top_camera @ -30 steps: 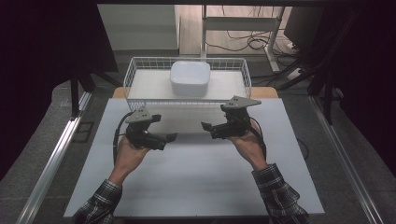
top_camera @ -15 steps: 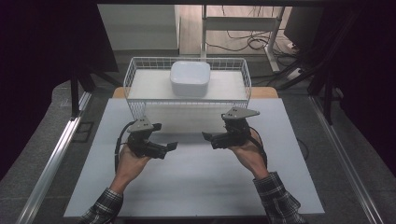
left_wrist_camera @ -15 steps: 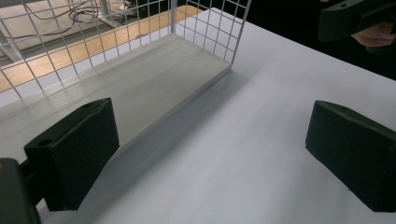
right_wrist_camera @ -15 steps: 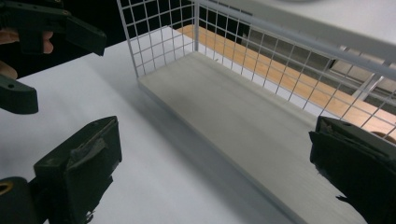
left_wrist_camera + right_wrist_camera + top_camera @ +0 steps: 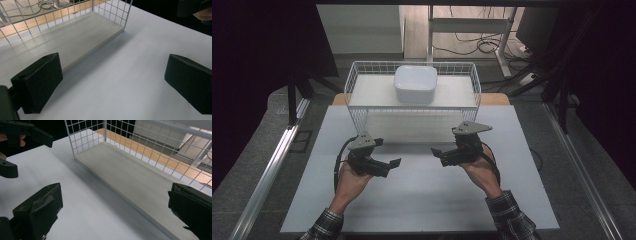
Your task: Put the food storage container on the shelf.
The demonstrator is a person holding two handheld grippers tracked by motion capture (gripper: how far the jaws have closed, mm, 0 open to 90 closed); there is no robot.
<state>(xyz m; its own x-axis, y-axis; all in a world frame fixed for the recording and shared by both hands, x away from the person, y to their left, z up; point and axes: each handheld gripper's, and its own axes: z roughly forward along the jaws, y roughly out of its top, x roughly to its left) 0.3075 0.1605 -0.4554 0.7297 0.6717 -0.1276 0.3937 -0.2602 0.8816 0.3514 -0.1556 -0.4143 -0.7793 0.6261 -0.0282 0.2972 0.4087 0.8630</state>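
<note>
Two open claws, nothing held

Both of your claws hover over the white surface (image 5: 422, 200), each with its jaws spread wide and nothing between them. Your left claw (image 5: 393, 163) points toward the middle of the surface, and your right claw (image 5: 436, 152) points back at it, so the two tips face each other with a gap between.

Nearest to them is the white wire basket (image 5: 357, 107), which sits at the far edge of the surface, beyond both claws. Its long axis runs left to right across the surface, and its near long side faces you. A white bowl (image 5: 415, 83) with rounded corners rests upside down in it, near the centre of its pale board floor.

From above you see the bowl and both forearms in plaid sleeves. The left claw's view instead gives the basket's near corner (image 5: 126, 15) up close, the board's edge lying on the surface, and the other claw at the top right. The right claw's view shows the opposite corner (image 5: 70, 135) and the faint grain along the board (image 5: 140, 180).

The jaw pads are matte black blocks; those on the right claw look scuffed. The basket is thin wire in a square grid, and the surface is smooth and plain.
</note>
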